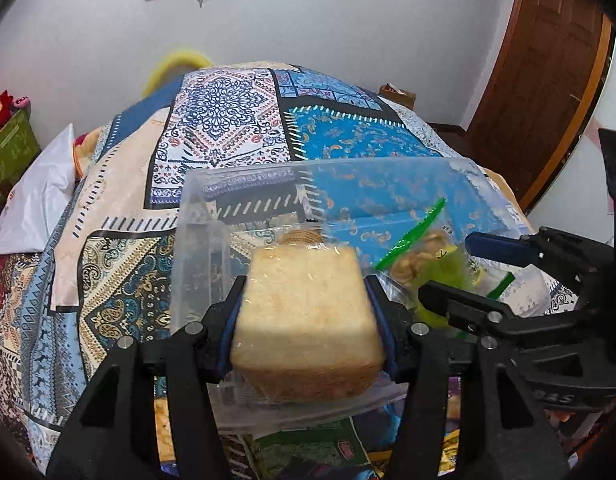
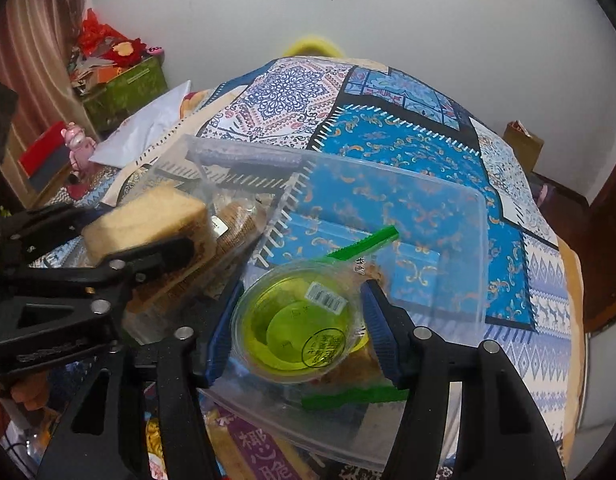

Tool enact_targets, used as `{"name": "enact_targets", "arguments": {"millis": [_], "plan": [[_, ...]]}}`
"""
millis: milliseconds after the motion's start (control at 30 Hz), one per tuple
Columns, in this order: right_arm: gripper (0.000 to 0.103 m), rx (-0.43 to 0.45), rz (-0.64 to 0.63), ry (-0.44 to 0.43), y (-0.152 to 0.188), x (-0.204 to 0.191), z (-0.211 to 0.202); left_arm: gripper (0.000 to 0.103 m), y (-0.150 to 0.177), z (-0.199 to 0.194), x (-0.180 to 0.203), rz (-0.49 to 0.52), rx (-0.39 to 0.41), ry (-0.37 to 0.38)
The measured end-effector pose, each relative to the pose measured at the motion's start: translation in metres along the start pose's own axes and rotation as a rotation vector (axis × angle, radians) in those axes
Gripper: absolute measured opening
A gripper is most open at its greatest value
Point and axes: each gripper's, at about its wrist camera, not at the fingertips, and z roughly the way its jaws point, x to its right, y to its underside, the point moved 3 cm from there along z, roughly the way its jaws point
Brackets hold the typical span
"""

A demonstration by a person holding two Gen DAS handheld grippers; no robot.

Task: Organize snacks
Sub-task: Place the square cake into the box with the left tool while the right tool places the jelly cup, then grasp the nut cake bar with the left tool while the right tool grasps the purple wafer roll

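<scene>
**Both claws loaded over the clear bin**

My left gripper [image 1: 306, 300] was clamped on a wrapped sponge cake [image 1: 308, 308], pads pressed to both flanks, just above the near left corner of the clear plastic bin [image 2: 481, 248]. My right gripper [image 2: 298, 332] was closed about halfway on a green jelly cup [image 2: 296, 328] over the bin's near edge, with a green-sealed snack bag [image 2: 363, 246] lying inside behind it. The bin sat on the patterned bedspread [image 2: 407, 148]. I judged the cake soft, so I needed light pressure and a low release beside the packets already in the left end, letting the cup follow upright into the open right side.
</scene>
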Motion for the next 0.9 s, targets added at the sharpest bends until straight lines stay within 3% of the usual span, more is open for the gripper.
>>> {"name": "enact_targets", "arguments": {"millis": [367,667,900], "plan": [[0.062,0.038,0.017,-0.001,0.005,0.001,-0.031,0.056,-0.003,-0.044,0.005,0.037,0.071,-0.039],[0.063,0.082,0.030,0.011,0.017,0.004,-0.068,0.062,0.011,-0.095,-0.029,-0.006,0.106,-0.087],[0.063,0.040,0.043,0.004,0.041,0.008,-0.066,0.064,0.038,-0.104,-0.072,-0.081,0.059,-0.134]]}}
